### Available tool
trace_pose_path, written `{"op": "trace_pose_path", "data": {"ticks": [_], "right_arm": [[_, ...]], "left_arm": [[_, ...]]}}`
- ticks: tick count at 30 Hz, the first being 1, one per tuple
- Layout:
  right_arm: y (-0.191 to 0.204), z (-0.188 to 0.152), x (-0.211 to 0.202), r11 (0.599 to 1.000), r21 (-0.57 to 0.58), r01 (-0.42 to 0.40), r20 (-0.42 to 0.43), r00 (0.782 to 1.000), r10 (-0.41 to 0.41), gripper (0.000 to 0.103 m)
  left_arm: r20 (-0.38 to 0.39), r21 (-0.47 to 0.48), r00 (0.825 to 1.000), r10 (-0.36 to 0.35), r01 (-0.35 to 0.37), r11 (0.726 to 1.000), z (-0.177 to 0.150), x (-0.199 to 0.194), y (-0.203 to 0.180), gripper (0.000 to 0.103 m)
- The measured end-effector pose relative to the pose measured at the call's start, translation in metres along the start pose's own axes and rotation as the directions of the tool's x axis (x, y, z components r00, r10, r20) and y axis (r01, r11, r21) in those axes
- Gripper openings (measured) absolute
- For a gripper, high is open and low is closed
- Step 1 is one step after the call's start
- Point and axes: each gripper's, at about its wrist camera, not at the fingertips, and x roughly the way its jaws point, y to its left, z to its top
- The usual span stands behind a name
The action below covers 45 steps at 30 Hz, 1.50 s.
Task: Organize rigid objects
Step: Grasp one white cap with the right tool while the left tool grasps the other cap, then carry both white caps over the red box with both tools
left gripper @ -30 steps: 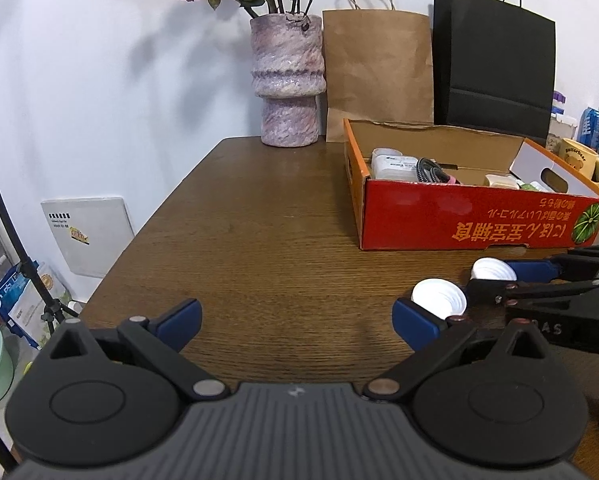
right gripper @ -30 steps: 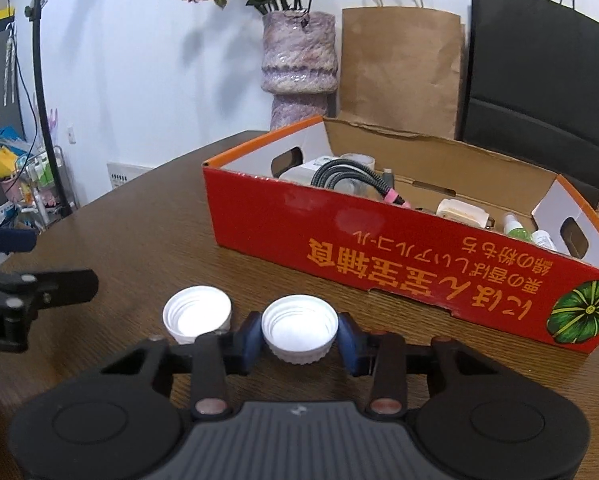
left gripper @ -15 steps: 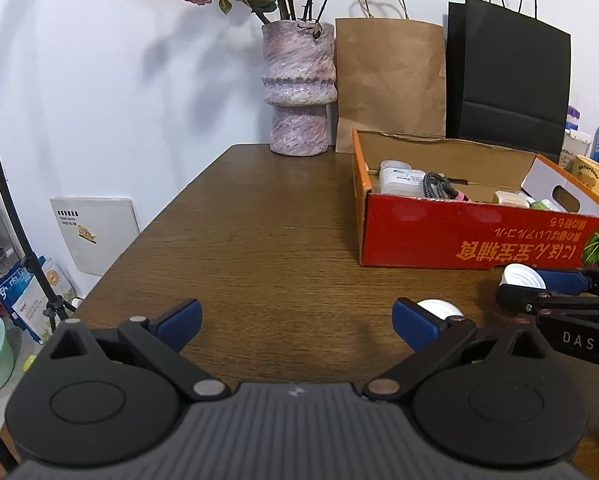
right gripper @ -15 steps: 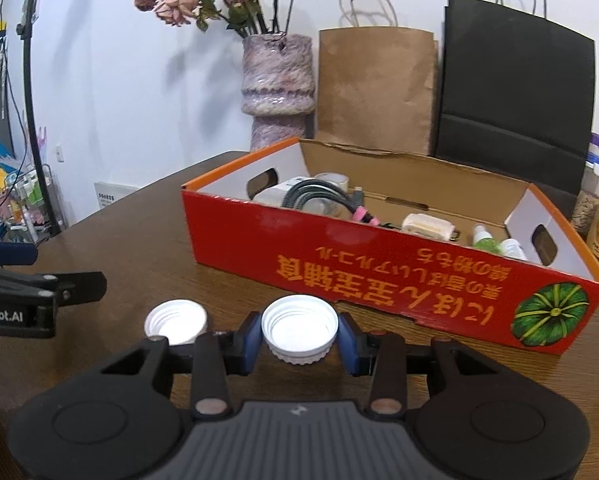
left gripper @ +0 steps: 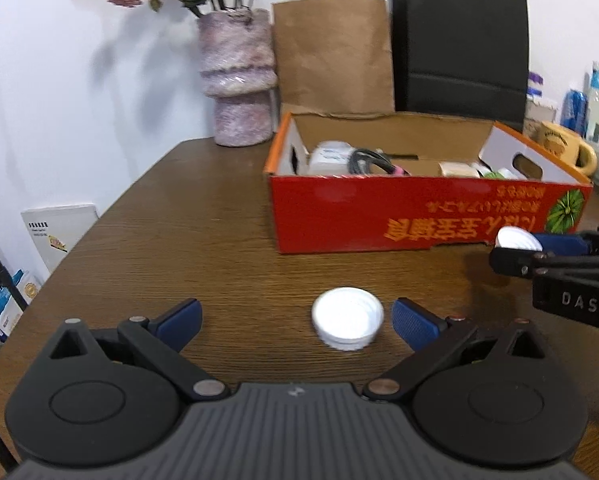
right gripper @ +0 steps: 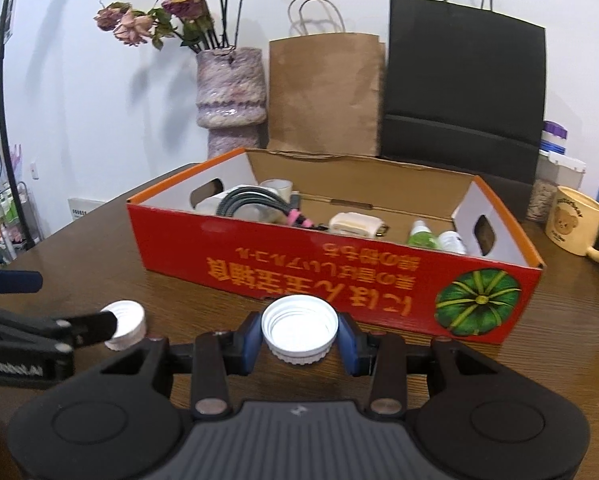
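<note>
partly done: the red box point(right gripper: 339, 268) already holds a cable, a small case and little bottles, while two white caps are not yet in it. one cap point(right gripper: 299, 330) is clamped between the pads of the right tool point(right gripper: 299, 340), held just in front of the box's near wall. the second cap point(left gripper: 347, 322) lies on the surface point(left gripper: 187, 240), between the spread fingers of the left tool point(left gripper: 295, 322), untouched, jaws wide. both caps are judged left to be boxed.
</note>
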Motion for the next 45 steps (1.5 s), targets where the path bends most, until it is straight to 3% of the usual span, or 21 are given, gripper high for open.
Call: {"op": "trace_pose_path", "data": {"ticks": [14, 19, 23, 45], "right_arm": [[-0.023, -0.006, -0.015, 0.999, 0.023, 0.021, 0.015, 1.0, -0.022, 0.039], [-0.029, -0.008, -0.02, 0.999, 0.03, 0.026, 0.019, 0.999, -0.027, 0.039], [-0.033, -0.01, -0.024, 0.999, 0.033, 0.03, 0.023, 0.999, -0.03, 0.039], [-0.045, -0.01, -0.055, 0.999, 0.044, 0.03, 0.102, 0.994, -0.034, 0.039]], "left_arm": [[-0.07, 0.014, 0.997, -0.019, 0.02, 1.0, 0.001, 0.019, -0.023, 0.102], [-0.076, 0.014, 0.996, -0.035, 0.036, 0.999, 0.0, 0.018, -0.028, 0.08], [-0.064, 0.006, 0.996, -0.061, 0.061, 0.998, 0.0, 0.013, -0.032, 0.041], [0.05, -0.009, 0.998, -0.03, 0.031, 0.999, 0.011, -0.023, -0.049, 0.041]]}}
